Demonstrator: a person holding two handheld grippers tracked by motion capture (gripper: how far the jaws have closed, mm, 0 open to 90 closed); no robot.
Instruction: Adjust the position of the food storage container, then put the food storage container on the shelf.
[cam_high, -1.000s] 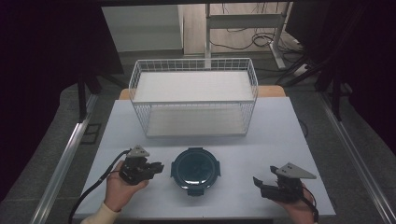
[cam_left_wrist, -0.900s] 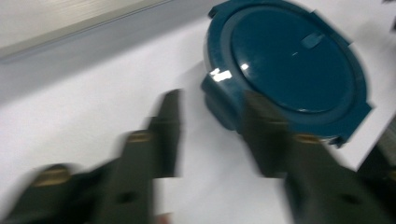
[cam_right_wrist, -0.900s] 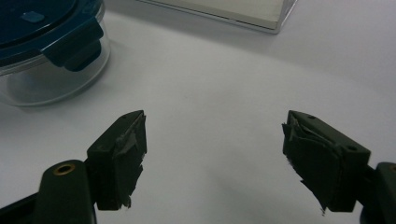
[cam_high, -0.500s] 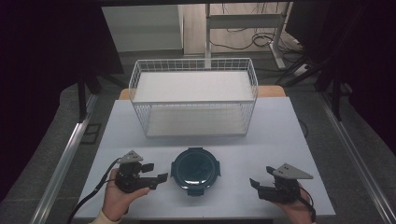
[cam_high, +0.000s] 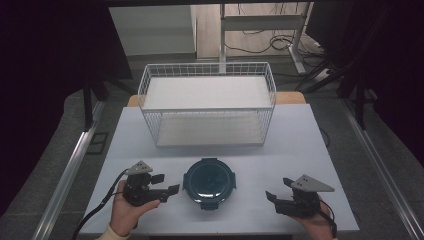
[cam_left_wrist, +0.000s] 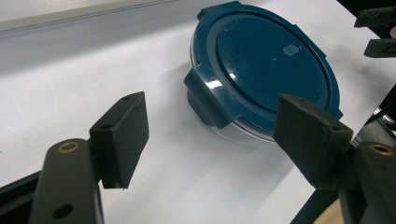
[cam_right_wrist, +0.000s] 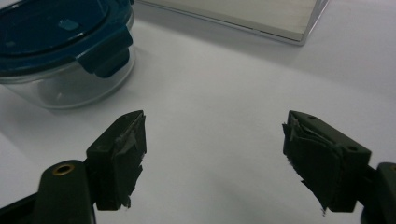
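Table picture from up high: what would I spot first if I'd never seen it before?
Most likely the round container with the dark blue clip-on lid, sitting at the front middle of the white table. An open left gripper and an open right gripper sit on either side of it, both pointing towards it without touching it. Behind it stands a big, empty white wire basket.

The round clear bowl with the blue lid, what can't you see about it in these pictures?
- What is inside the round clear glass bowl with the clip-on blue lid: high view, the lid covers it.
- Its far side: left gripper view, the bowl's own body hides it.
- Its left part: right gripper view, cut off by the picture edge.
- The small raised mark on the lid: too small to make out.
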